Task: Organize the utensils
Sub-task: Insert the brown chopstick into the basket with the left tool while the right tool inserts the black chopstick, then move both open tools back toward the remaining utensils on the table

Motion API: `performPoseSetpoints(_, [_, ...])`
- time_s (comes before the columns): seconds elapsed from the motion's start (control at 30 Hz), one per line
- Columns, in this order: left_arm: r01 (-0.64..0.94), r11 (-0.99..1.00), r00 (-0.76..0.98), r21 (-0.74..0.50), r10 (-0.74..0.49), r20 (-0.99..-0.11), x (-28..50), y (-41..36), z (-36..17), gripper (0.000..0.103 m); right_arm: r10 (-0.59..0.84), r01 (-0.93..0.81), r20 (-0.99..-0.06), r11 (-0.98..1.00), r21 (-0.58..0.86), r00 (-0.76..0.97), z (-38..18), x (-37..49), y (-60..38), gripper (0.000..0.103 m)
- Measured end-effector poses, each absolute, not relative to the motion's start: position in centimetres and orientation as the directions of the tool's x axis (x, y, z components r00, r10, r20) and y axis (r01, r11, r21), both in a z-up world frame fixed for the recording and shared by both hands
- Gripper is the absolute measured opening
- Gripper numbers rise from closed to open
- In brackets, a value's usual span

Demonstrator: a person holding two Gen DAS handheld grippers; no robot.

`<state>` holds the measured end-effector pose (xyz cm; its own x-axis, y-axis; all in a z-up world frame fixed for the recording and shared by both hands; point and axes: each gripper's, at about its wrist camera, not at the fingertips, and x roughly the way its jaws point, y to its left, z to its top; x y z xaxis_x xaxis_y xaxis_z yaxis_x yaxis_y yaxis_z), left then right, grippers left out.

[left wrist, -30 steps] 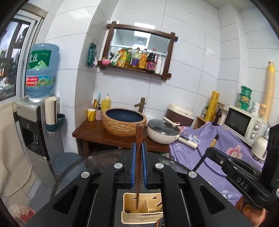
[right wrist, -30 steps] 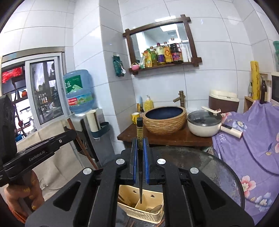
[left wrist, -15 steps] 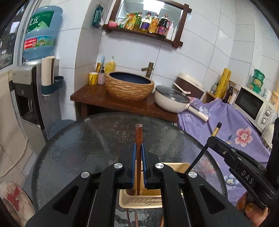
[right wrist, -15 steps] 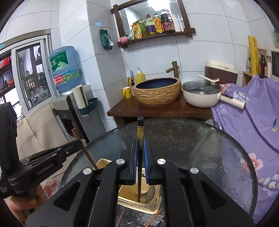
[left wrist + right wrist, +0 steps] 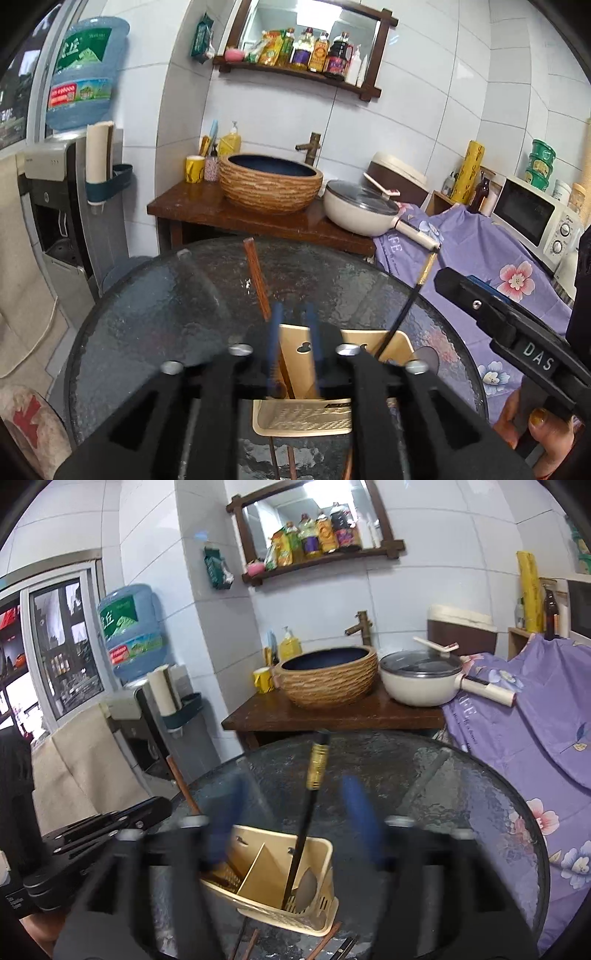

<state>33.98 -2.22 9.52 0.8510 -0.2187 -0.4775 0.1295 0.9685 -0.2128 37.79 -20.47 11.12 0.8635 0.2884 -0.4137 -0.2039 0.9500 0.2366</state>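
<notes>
Both grippers hang over the beige utensil caddy (image 5: pixel 306 413) on the round glass table (image 5: pixel 166 314), each pointing down and forward so that a long utensil can slide end-first into a compartment. The left gripper (image 5: pixel 293 321) has just been opening: its blue pads (image 5: pixel 275 332) now stand apart, and the brown wooden chopstick (image 5: pixel 256 280) leans away to the left, its lower end inside the caddy's left compartment and its shaft clear of the right pad; contact with the left pad cannot be ruled out because of blur. The right gripper (image 5: pixel 295 812) has likewise just been opening, and its jaws stand wide; the black chopstick (image 5: pixel 304 819) with a gold band near the top stands between them, touching neither pad, tip down in the caddy's right compartment beside a spoon (image 5: pixel 306 888). Both utensils are therefore released and rest on the caddy wall under their own weight, which explains their tilt. The caddy is a pale plastic box with a slanted central divider (image 5: pixel 258 864), a perforated floor and slotted lower walls for drainage. More chopsticks (image 5: pixel 325 939) lie on the glass just in front of the caddy, so sorting appears unfinished. In the left view the right gripper's body shows at the right edge, held by a hand (image 5: pixel 543 432).
</notes>
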Motion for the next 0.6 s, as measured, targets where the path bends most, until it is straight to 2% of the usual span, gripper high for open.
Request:
performPoseSetpoints(0.03, [0.128,0.968,0.860,-0.214,-0.216,-0.462,33.5,-2.1,9.7,0.049,0.275,-0.194,-0.399,0.953,0.231,0.875,11.3,37.3,-20.7,0.072])
performPoseSetpoints(0.07, [0.122,0.968,0.873,-0.217,-0.209,-0.441,32.7,-1.7,9.9,0.059,0.268,-0.191,-0.396,0.956,0.223,0.878,11.4,37.1,-20.7,0.072])
performPoseSetpoints(0.13, [0.114,0.969,0.886,-0.217,-0.198,-0.419,31.5,-1.3,10.0,0.065,0.263,-0.192,-0.386,0.958,0.212,0.884,11.6,36.1,-21.0,0.072])
performPoseSetpoints(0.23, [0.100,0.970,0.899,-0.220,-0.183,-0.399,29.4,-0.6,9.9,0.085,0.239,-0.178,-0.366,0.965,0.192,0.899,11.7,34.3,-21.6,0.075])
performPoseSetpoints(0.27, [0.099,0.970,0.903,-0.220,-0.180,-0.390,28.7,-0.4,9.8,0.087,0.235,-0.178,-0.353,0.966,0.186,0.906,11.7,33.5,-21.7,0.080])
performPoseSetpoints(0.37, [0.085,0.974,0.915,-0.212,-0.160,-0.370,27.1,-0.1,9.5,0.097,0.213,-0.173,-0.310,0.973,0.152,0.927,11.7,31.0,-22.0,0.085])
performPoseSetpoints(0.47, [0.082,0.975,0.919,-0.205,-0.154,-0.364,25.6,0.1,8.7,0.097,0.208,-0.182,-0.285,0.977,0.115,0.936,11.2,28.6,-21.7,0.092])
performPoseSetpoints(0.6, [0.074,0.979,0.905,-0.188,-0.145,-0.401,24.5,0.0,6.7,0.097,0.196,-0.186,-0.307,0.981,0.060,0.931,9.2,26.4,-21.2,0.093])
